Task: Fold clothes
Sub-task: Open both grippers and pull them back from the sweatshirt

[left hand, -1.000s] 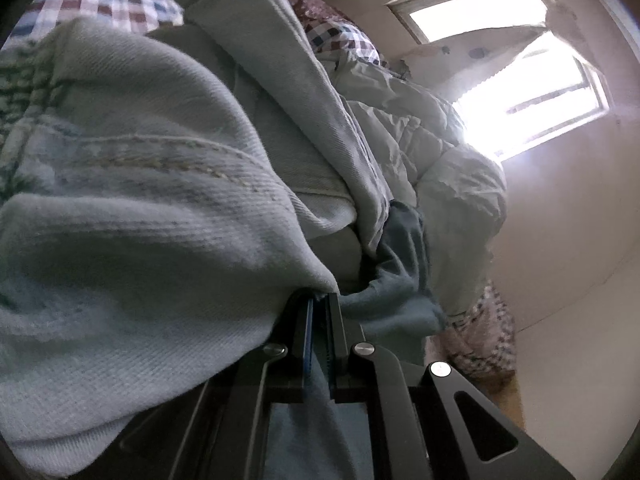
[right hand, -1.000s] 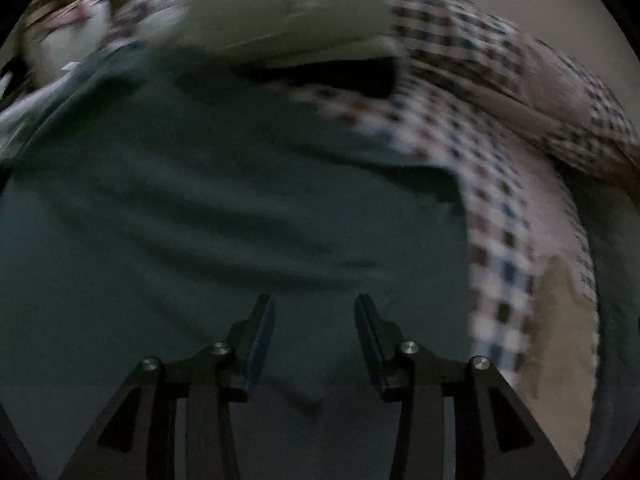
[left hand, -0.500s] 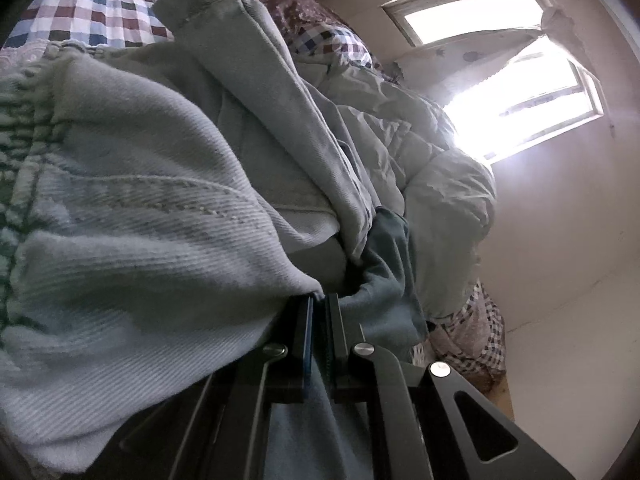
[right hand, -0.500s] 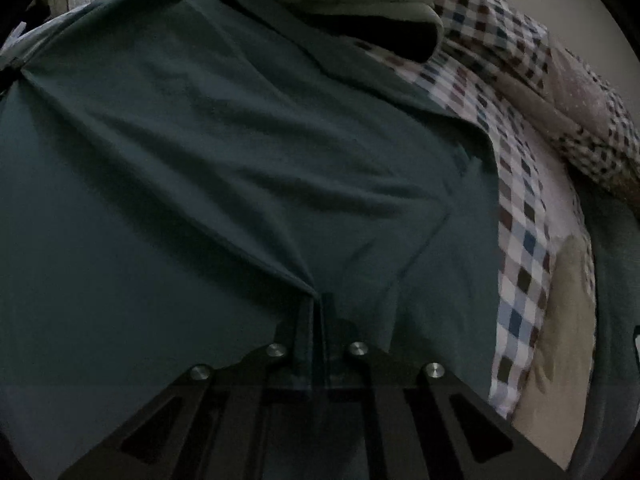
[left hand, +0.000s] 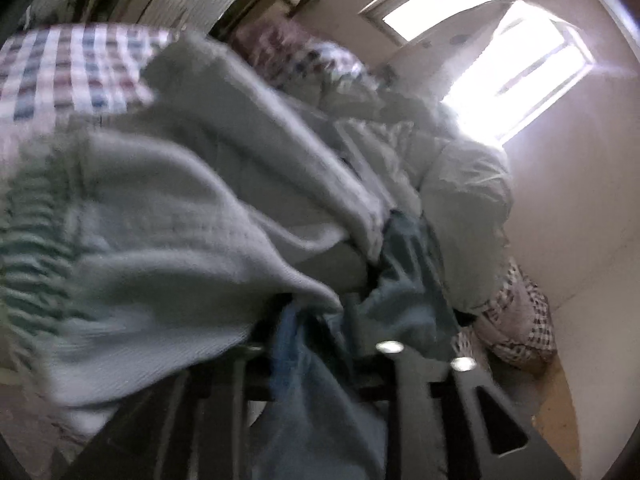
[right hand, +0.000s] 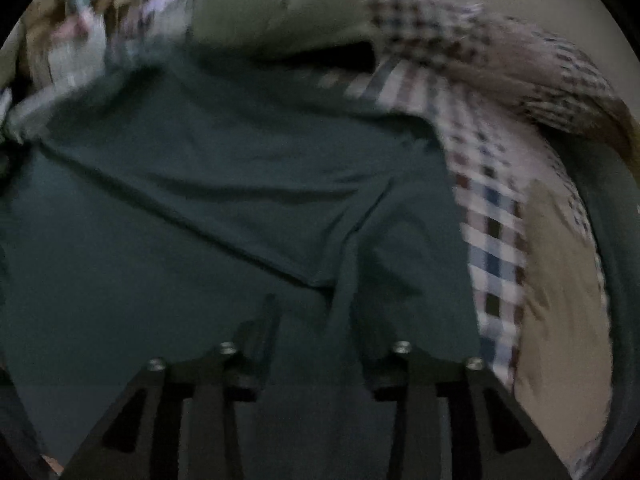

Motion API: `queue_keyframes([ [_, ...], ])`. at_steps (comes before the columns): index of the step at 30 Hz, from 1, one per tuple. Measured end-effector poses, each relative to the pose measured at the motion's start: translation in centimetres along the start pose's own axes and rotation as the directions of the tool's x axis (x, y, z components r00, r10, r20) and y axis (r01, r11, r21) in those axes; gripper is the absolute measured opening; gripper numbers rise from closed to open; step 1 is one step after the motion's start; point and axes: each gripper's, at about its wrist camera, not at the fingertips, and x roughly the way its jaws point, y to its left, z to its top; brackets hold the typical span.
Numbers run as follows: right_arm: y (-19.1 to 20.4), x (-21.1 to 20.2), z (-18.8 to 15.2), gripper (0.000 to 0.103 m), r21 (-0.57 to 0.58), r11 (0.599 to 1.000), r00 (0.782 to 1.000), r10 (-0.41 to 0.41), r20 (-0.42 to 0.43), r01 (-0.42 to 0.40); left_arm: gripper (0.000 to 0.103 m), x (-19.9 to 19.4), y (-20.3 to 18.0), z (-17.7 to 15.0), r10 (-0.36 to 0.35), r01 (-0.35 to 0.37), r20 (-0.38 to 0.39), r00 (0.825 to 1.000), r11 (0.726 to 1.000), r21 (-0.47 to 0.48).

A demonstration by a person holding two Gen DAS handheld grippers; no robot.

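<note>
A: Left gripper (left hand: 316, 316)?
B: You've got dark teal cloth (left hand: 404, 280) between its fingers, lower centre; clamped or not, can't tell.
A: Right gripper (right hand: 316, 320)?
B: Spread, released. Teal shirt (right hand: 224, 200) lies mid-frame on the checked bedsheet (right hand: 492, 232), likely for smoothing.

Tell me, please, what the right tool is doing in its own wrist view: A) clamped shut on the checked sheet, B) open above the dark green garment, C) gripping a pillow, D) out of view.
B: the right tool has its fingers spread apart over the dark green garment, nothing pinched.
</note>
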Motion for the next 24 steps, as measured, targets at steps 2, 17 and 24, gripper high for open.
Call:
queue_keyframes([
  [2,-1.0,-3.4,-1.5,0.047,0.076,0.997,0.996,0.01,0.088,-0.017,0.058,-1.1,-2.0,-1.1,-0.025,0.025,0.008,1.0,0.997,0.079],
  [17,-8.1,-22.0,-21.1,0.088,0.553,0.831,0.832,-0.343,0.435,0.054,0.084,-9.9,-19.8,-17.3,-0.236,0.274,-0.149,0.96,0.7,0.659],
  [24,-10.4,-23.2,-26.2,0.09,0.639,0.754,0.804,-0.471,0.363,0.153,0.084,-13.3,-26.9,-34.1,-0.24,0.468,-0.402,0.884,0.437,0.768],
])
